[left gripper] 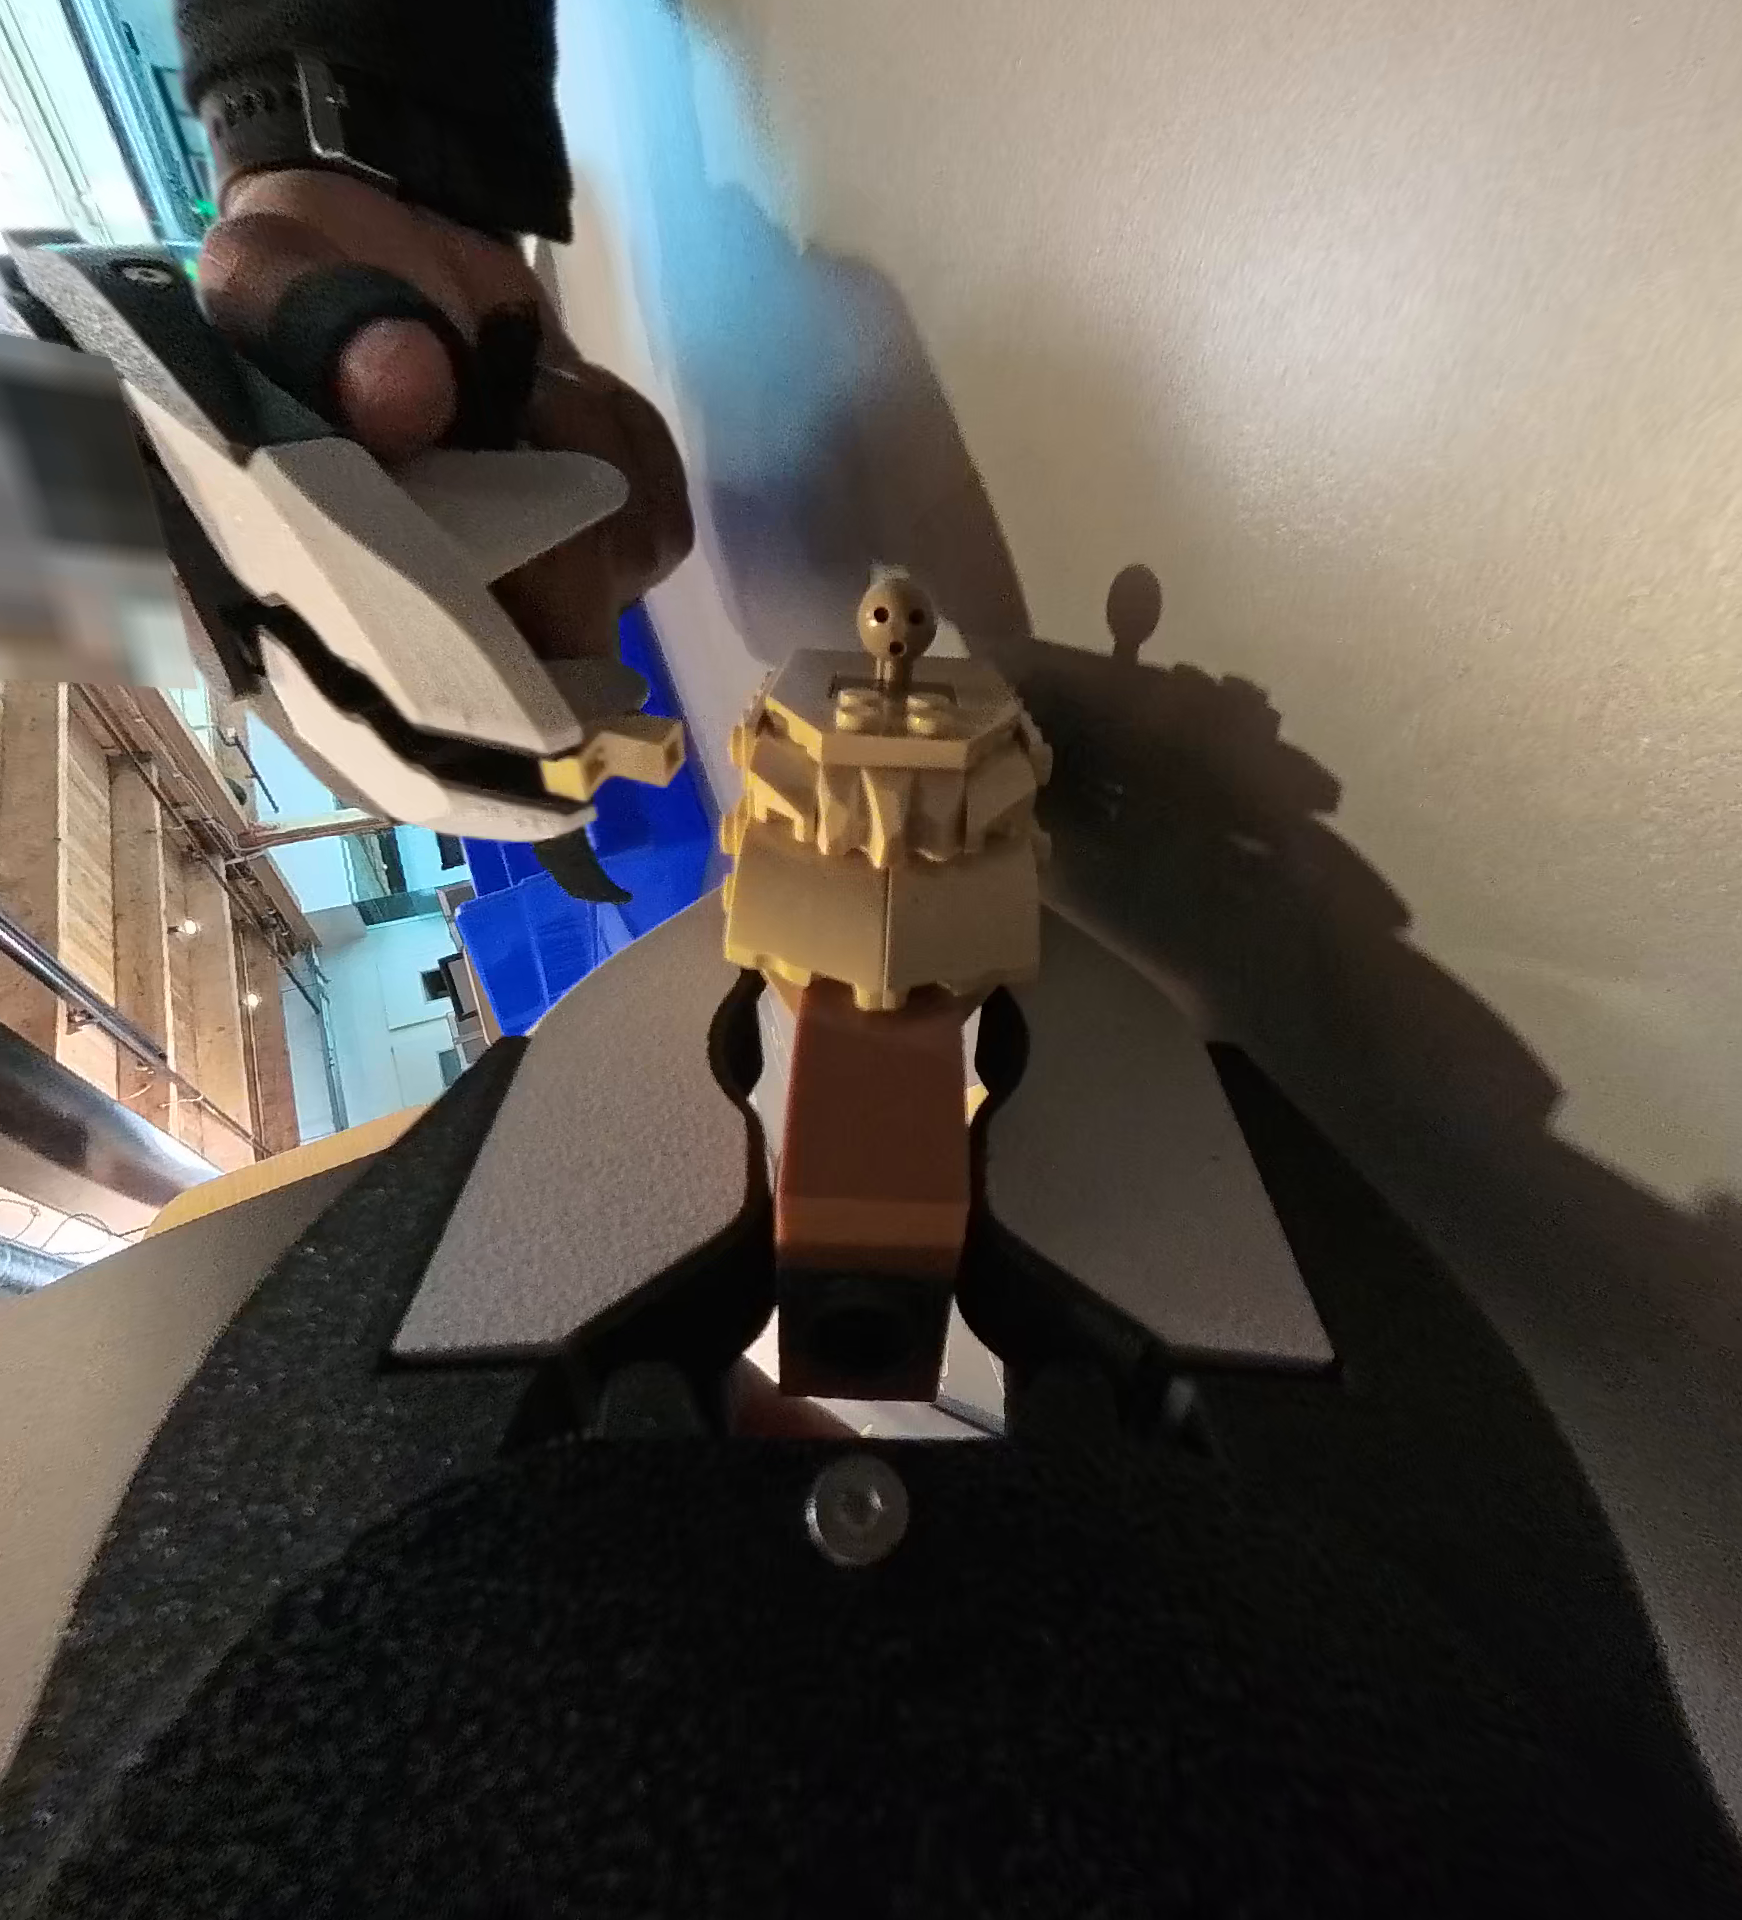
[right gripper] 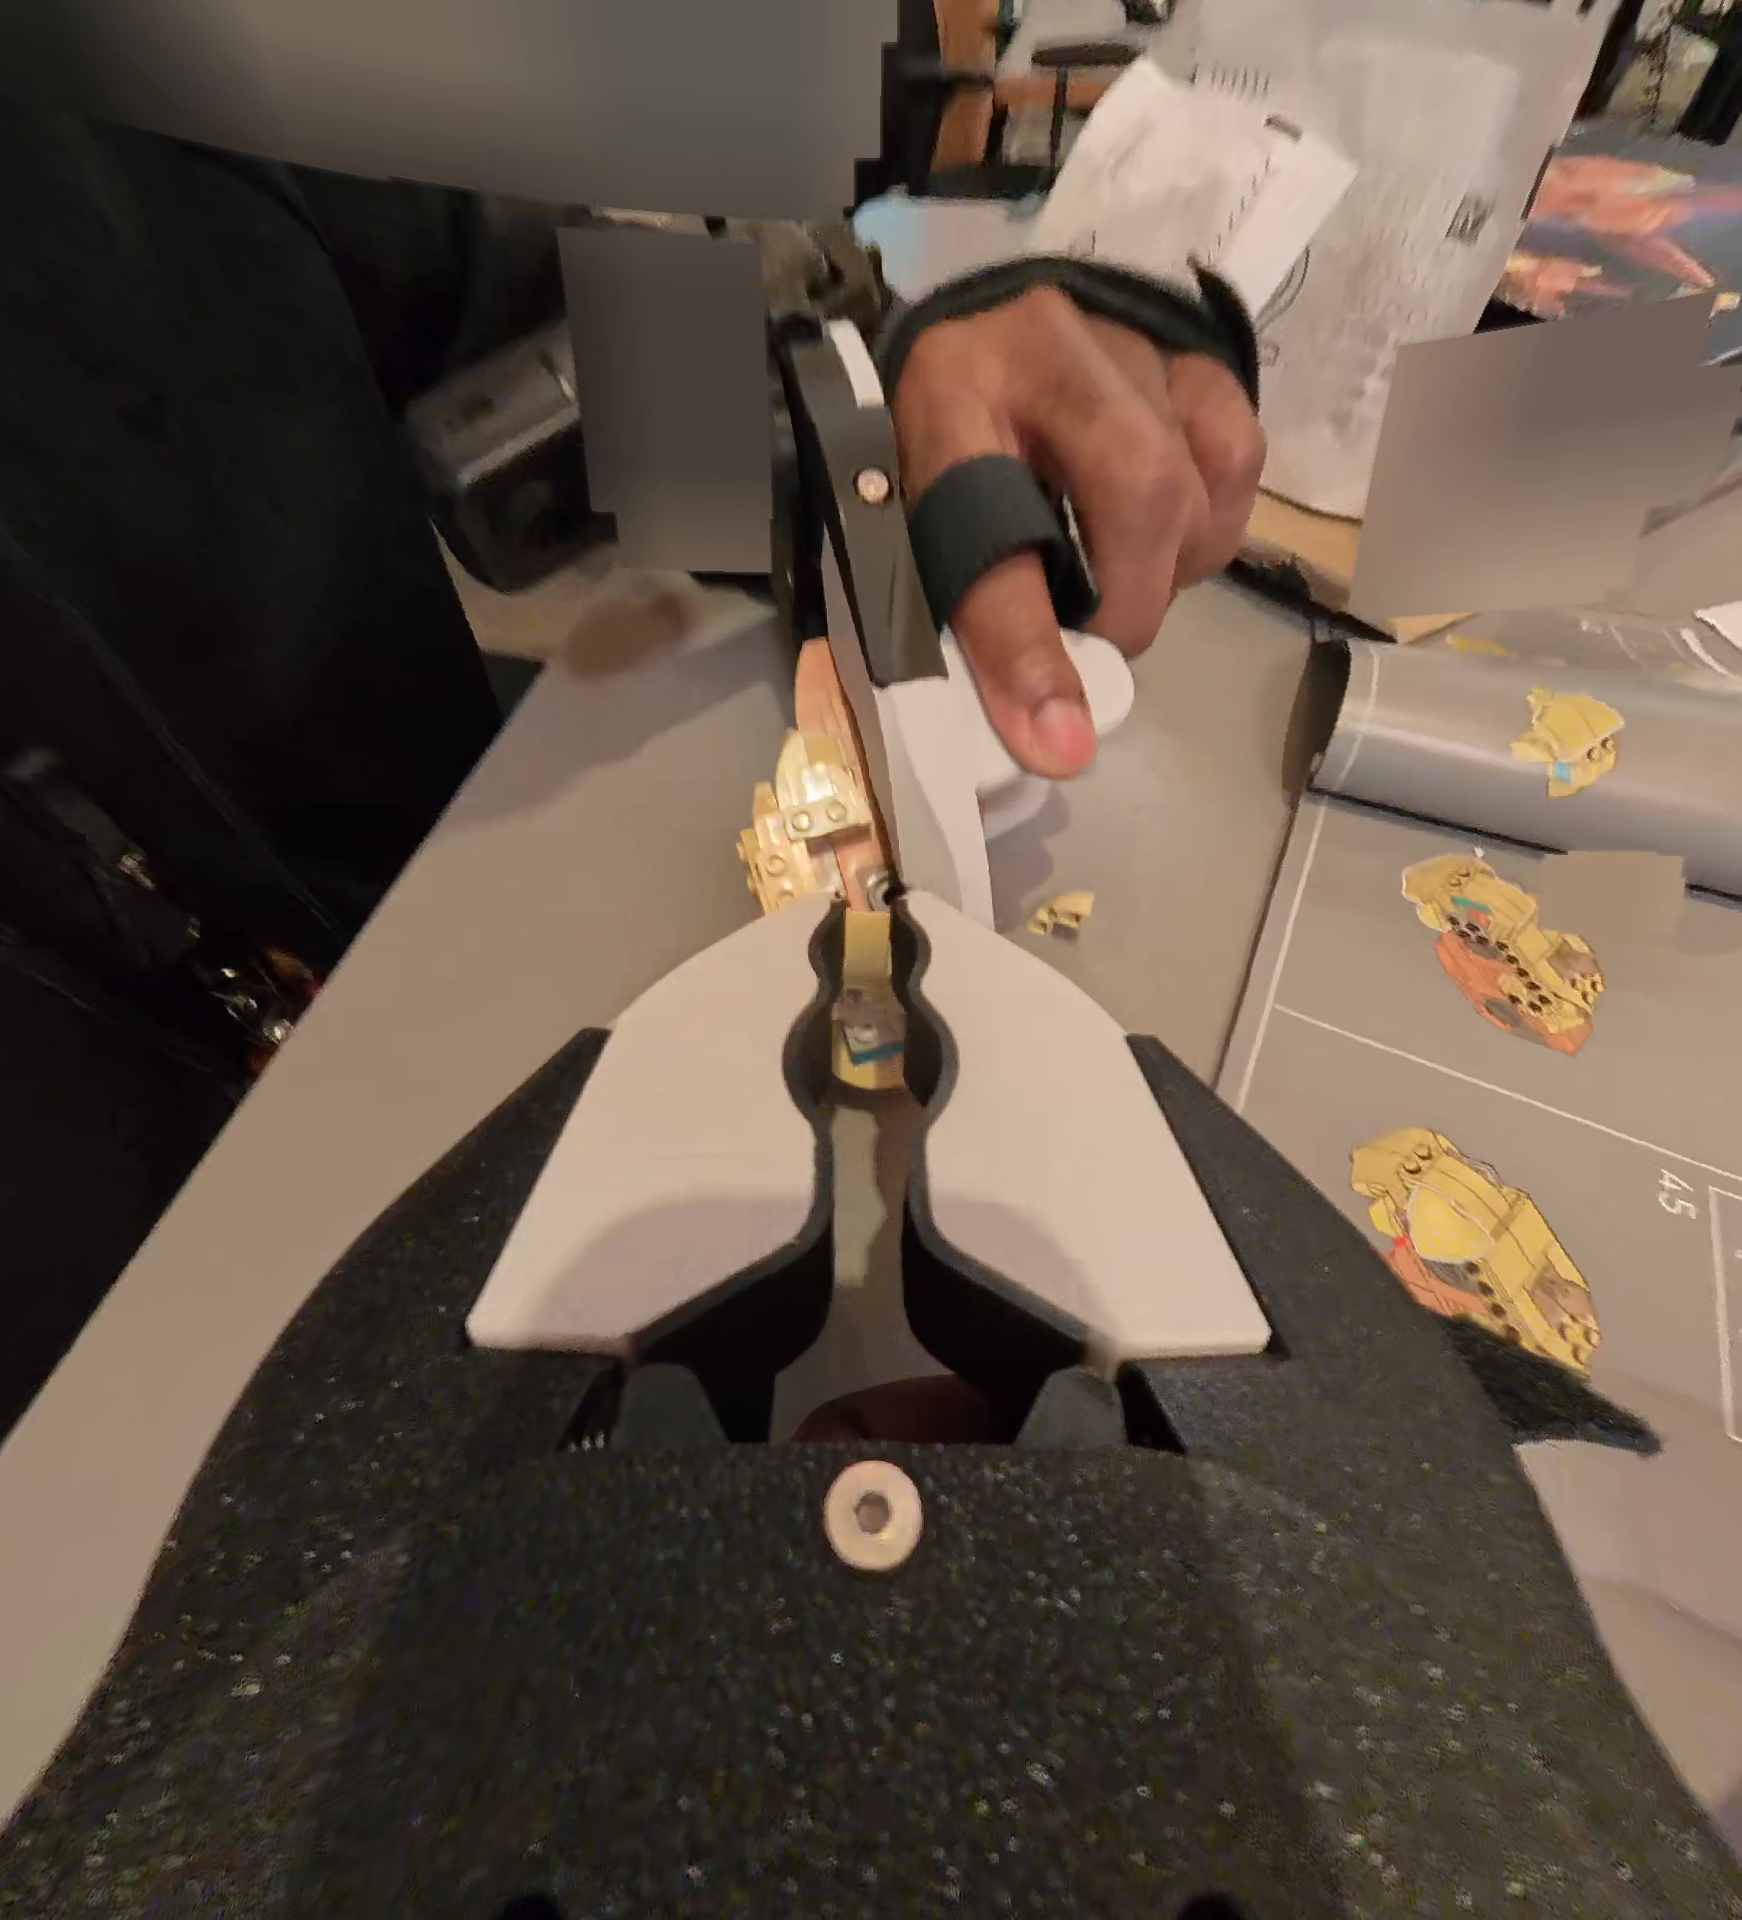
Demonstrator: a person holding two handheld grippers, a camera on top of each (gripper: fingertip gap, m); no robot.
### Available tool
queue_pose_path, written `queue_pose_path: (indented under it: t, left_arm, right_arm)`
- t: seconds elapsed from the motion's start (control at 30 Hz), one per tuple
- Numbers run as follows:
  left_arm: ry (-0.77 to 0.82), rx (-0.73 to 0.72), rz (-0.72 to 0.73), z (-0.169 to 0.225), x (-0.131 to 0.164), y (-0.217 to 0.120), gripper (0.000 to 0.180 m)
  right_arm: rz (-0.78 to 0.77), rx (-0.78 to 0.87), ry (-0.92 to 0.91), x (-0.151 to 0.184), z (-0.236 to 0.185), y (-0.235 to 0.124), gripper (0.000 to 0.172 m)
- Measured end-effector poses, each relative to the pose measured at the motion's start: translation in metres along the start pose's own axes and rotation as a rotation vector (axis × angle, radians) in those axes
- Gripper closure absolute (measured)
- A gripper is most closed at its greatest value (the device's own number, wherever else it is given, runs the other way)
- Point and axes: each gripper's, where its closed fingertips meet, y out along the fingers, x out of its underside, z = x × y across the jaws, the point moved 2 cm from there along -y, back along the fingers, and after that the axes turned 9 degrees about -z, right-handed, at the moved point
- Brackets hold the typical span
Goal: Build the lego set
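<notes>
Your left gripper (left gripper: 872, 1049) clamps the brown stem of a gold brick model (left gripper: 882, 831); its pads' contact is partly hidden beneath the gold top. Your right gripper (right gripper: 867, 940), nearly closed, pinches a small gold brick (right gripper: 865, 961) beside the model. An open instruction booklet (right gripper: 1532, 1143) lies on the grey table (right gripper: 534, 935), its print blurred.

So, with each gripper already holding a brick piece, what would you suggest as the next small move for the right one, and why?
Probably ease the right gripper toward the top of the gold and brown brick model clamped in the left gripper. The small tan brick pinched in its tips sits beside the model, apart from it, and the studs on top look bare beside a ball-topped pin.
</notes>
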Motion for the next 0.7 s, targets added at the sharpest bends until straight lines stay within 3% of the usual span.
queue_pose_path:
  t: [0.47, 0.7]
  left_arm:
    - [-0.172, -0.119, 0.134, -0.023, -0.007, -0.013, 0.143]
    - [-0.181, -0.137, 0.140, -0.026, -0.007, -0.015, 0.143]
  right_arm:
    - [0.191, -0.108, 0.142, -0.010, 0.000, -0.007, 0.164]
    - [0.185, -0.087, 0.126, -0.013, 0.000, -0.013, 0.164]
